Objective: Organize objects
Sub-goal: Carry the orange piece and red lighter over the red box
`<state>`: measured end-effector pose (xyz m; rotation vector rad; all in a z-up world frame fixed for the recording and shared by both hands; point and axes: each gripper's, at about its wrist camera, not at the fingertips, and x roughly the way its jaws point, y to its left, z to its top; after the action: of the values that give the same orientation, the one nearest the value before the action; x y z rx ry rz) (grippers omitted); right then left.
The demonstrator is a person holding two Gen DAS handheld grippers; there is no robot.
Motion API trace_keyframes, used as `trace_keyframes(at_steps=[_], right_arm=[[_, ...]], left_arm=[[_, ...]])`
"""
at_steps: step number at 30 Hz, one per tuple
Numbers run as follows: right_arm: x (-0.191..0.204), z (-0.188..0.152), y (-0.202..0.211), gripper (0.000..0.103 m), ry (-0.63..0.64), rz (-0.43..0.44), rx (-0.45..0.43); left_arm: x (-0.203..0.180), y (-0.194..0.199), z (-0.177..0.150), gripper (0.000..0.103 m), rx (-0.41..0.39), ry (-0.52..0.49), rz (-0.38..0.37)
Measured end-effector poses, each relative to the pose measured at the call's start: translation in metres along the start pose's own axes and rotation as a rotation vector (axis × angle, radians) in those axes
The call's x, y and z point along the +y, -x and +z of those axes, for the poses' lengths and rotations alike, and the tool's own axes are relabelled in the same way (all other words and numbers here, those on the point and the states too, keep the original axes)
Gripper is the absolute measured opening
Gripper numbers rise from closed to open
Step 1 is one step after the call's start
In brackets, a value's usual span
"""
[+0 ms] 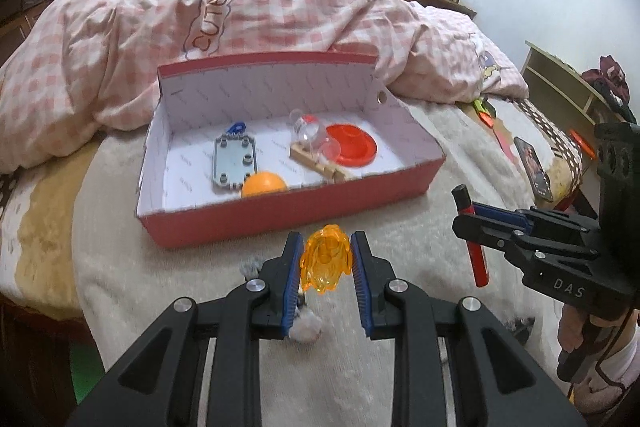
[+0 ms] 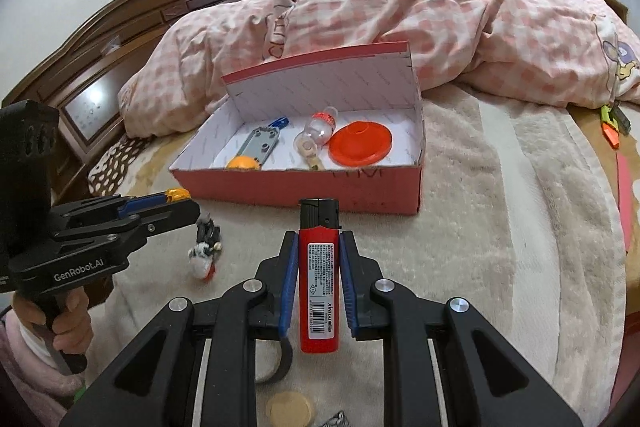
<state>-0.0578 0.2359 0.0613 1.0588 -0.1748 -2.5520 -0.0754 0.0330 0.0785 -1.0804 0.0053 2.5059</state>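
A red cardboard box (image 1: 280, 215) stands open on the bed, also in the right wrist view (image 2: 304, 191). Inside lie a grey plate (image 1: 234, 163), an orange ball (image 1: 264, 183), a red disc (image 1: 352, 143), a clear capsule (image 1: 308, 131) and a wooden piece (image 1: 316, 165). My left gripper (image 1: 326, 261) is shut on a translucent orange toy (image 1: 326, 263) just in front of the box. My right gripper (image 2: 318, 267) is shut on a red lighter (image 2: 319, 279), held upright before the box; it also shows in the left wrist view (image 1: 474, 239).
A small zebra figure (image 2: 206, 247) lies on the cream blanket (image 2: 480, 227) left of the lighter. A round beige token (image 2: 290, 409) lies below my right gripper. A pink checked quilt (image 1: 280, 15) is heaped behind the box. A phone (image 1: 534, 167) and orange items (image 2: 612, 131) lie at the right.
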Motion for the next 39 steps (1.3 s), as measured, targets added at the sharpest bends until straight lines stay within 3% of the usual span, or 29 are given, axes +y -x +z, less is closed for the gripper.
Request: trace_keyframes(at_steps=[25, 39], right_arm=[[0.004, 0.062, -0.03, 0.021, 0.006, 0.051, -0.023], [0.01, 0.08, -0.061, 0.021, 0.052, 0.009, -0.021]], left_arm=[[0.024, -0.038, 0.057, 0.024, -0.026, 0.013, 0.018], [0.037, -0.061, 0.068, 0.024, -0.024, 0.028, 0.056]])
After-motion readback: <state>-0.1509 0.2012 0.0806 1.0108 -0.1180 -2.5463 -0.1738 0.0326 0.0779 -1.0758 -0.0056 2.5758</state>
